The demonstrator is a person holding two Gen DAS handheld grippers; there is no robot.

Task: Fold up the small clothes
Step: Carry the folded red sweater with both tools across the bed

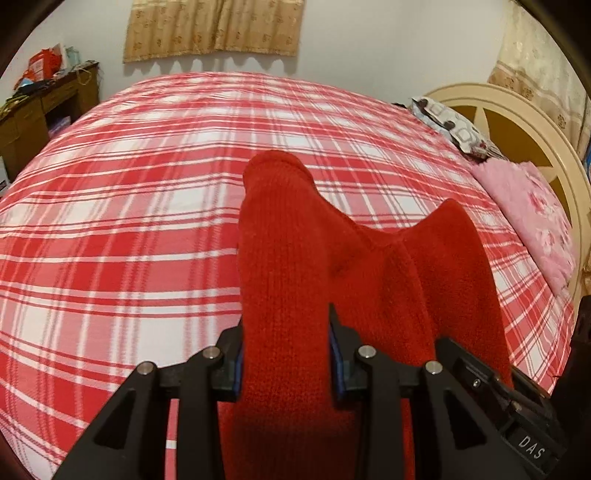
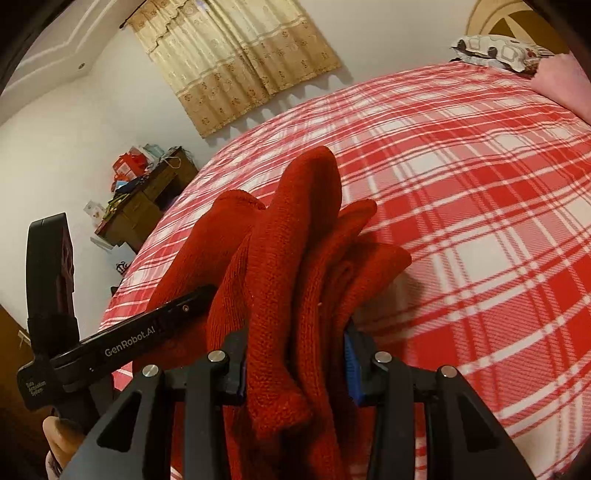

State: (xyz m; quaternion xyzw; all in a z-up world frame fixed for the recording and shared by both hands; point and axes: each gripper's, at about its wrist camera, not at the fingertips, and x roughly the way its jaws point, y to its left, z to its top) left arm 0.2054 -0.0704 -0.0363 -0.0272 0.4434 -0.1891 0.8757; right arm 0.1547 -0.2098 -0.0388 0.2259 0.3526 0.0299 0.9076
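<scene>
A red knitted garment point(image 1: 317, 258) hangs bunched over the red-and-white plaid bed point(image 1: 129, 229). My left gripper point(image 1: 286, 354) is shut on one thick fold of it, the blue pads pressing both sides. In the right wrist view the same red knit point(image 2: 295, 258) rises in several folds, and my right gripper point(image 2: 295, 365) is shut on a bundle of them. The left gripper's black body point(image 2: 122, 343) shows at the left of that view, close beside the right one, with a hand point(image 2: 59, 439) under it. The right gripper's body point(image 1: 517, 406) shows at the lower right of the left wrist view.
Pink floral bedding point(image 1: 532, 221) and a patterned pillow point(image 1: 450, 125) lie by the cream headboard point(image 1: 517, 122). A cluttered wooden desk point(image 1: 40, 107) stands past the bed's far left corner. A beige curtain point(image 1: 214, 26) hangs on the wall behind.
</scene>
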